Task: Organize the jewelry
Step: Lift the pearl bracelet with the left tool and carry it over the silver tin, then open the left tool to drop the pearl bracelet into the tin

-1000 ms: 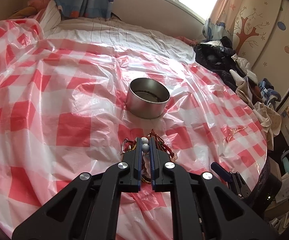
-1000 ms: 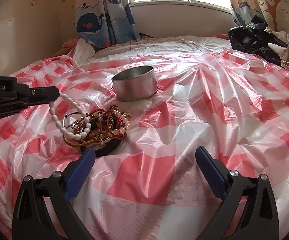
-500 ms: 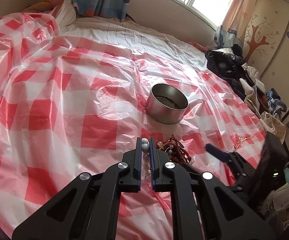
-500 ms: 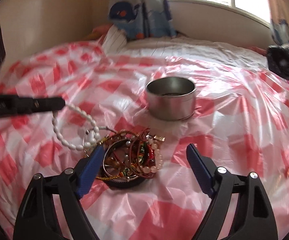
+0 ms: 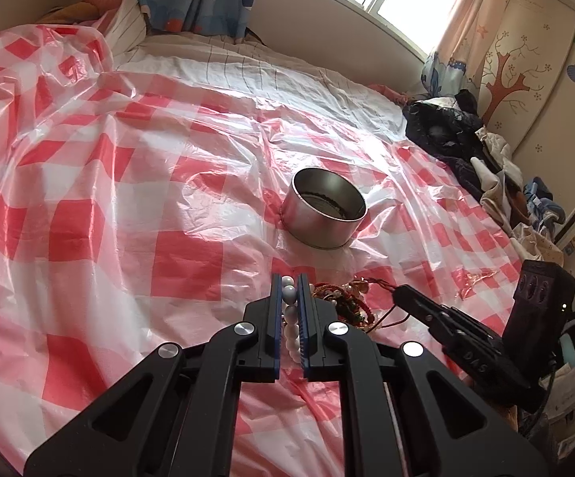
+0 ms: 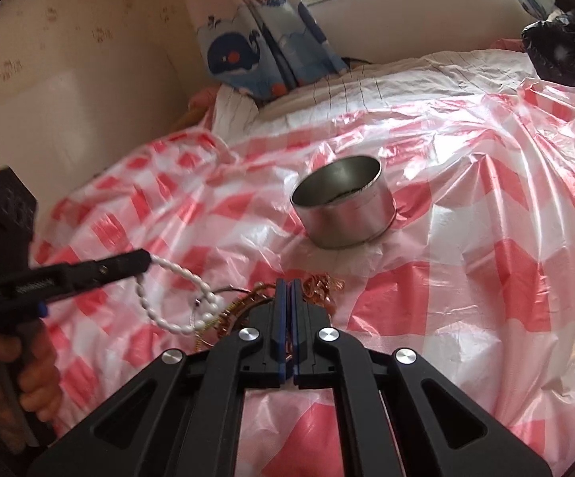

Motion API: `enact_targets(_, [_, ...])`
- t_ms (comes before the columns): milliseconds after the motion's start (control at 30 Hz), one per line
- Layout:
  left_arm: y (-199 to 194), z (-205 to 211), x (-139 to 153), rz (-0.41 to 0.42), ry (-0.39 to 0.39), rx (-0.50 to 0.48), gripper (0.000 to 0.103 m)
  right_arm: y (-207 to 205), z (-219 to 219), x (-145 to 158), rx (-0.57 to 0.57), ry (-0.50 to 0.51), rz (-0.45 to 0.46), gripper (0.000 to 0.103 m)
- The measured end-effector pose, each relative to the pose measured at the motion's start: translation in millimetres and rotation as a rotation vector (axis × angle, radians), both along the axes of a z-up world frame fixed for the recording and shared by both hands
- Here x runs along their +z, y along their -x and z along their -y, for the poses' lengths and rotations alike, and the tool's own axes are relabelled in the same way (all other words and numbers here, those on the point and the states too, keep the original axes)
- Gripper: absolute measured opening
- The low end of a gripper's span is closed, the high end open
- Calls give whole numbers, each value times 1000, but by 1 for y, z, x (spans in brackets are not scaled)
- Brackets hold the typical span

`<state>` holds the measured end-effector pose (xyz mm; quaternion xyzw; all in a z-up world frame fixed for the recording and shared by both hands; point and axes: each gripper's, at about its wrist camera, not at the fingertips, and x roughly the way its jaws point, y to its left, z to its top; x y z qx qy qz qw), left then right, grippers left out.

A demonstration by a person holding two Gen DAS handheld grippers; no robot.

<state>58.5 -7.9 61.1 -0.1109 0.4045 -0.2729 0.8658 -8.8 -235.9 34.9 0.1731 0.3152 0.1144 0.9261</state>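
A white pearl bracelet (image 5: 289, 320) is hanging pinched between the fingers of the left gripper (image 5: 288, 290), 2 of its beads showing at the fingertips and the rest of the loop drooping back between the blades. In the right wrist view the same strand (image 6: 176, 298) is trailing from those fingers down toward the jewelry pile (image 6: 319, 288), its lower beads lying against a thin wire hoop there, so it is probably being drawn out sideways to free it from the tangle. The beads are looking smooth, oval and glossy, strung close on a loop that is sagging freely, so it should swing and slip if the grip loosens.

The pile is sitting just ahead of and under the right gripper (image 6: 286, 284), whose fingers are standing nearly closed, with copper-colored chain showing right at their tips; whether they are actually pinching a piece or only pressing the heap down, I cannot tell. Holding the heap would make sense, since it would stop the rest from dragging along with the pearls.

Farther ahead of both pairs of fingers, a round metal tin (image 5: 323, 210) is standing upright and open on the red-checked plastic sheet (image 5: 108, 238) covering the bed, well apart from the pile. It is likely the place the jewelry is meant to go, with something dark already lying at its bottom.
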Motion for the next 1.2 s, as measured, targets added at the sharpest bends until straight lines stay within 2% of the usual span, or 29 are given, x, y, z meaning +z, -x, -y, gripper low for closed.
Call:
enact_targets(200, [3,2,14,13,66,-10,6,13,18,25,-24,-73,65,3])
enact_targets(467, [-10,22,38,25,87,-47,6,-2,29,46,-18,-84,88,3])
enact_targets(700, [-51,62,53,36,91,-95,6,-29,31,53,-9,-89,106,3])
enact_targets(900, [-94,108,46,24,122,-136,6,-54,38,58,-13,-81,122,3])
enact_targets(967, [-107,117,38,16,109,-128,6,-64,40,58,-14,-78,125,3])
enact_targets(1100, [-139,128,4,-51,-13,-84,7,-85,40,57,-8,-72,127,3])
enact_targets(1200, [-149,123,-11,-73,-68,-68,7,-100,37,58,3,-71,138,3])
